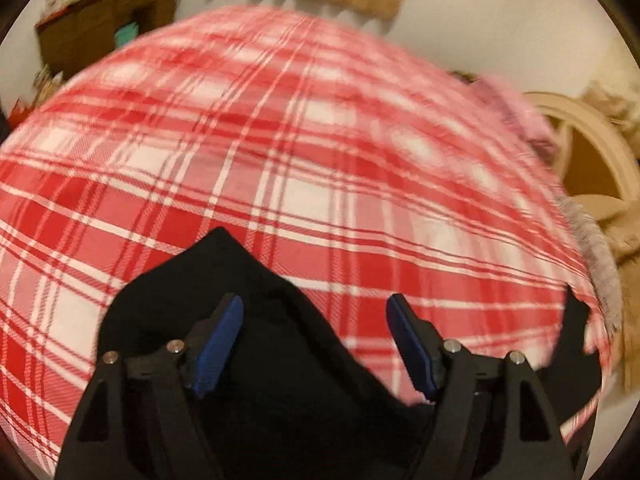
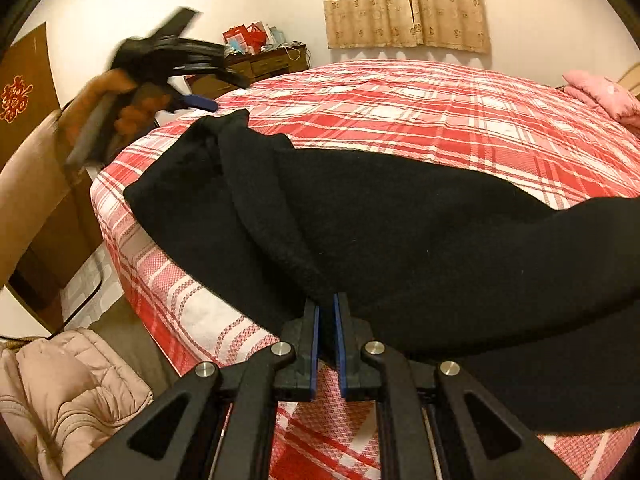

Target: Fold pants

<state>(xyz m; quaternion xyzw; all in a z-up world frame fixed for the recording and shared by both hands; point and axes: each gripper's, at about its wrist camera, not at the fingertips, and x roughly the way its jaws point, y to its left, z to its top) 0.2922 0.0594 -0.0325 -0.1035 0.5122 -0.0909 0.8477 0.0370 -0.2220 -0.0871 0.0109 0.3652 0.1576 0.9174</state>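
Black pants (image 2: 380,232) lie across the near part of a bed with a red and white plaid sheet (image 2: 420,96). My right gripper (image 2: 327,312) is shut on the near edge of the pants. My left gripper (image 1: 316,312) is open and empty, its blue pads (image 1: 218,344) spread above a corner of the pants (image 1: 224,280). It also shows in the right wrist view (image 2: 200,102), held in a hand above the far left end of the pants, blurred.
A pink pillow (image 2: 604,94) lies at the bed's far right. A dark wooden dresser (image 2: 260,66) with red items stands by the far wall under a beige curtain (image 2: 404,4). A padded pink jacket (image 2: 68,392) lies on the floor at left.
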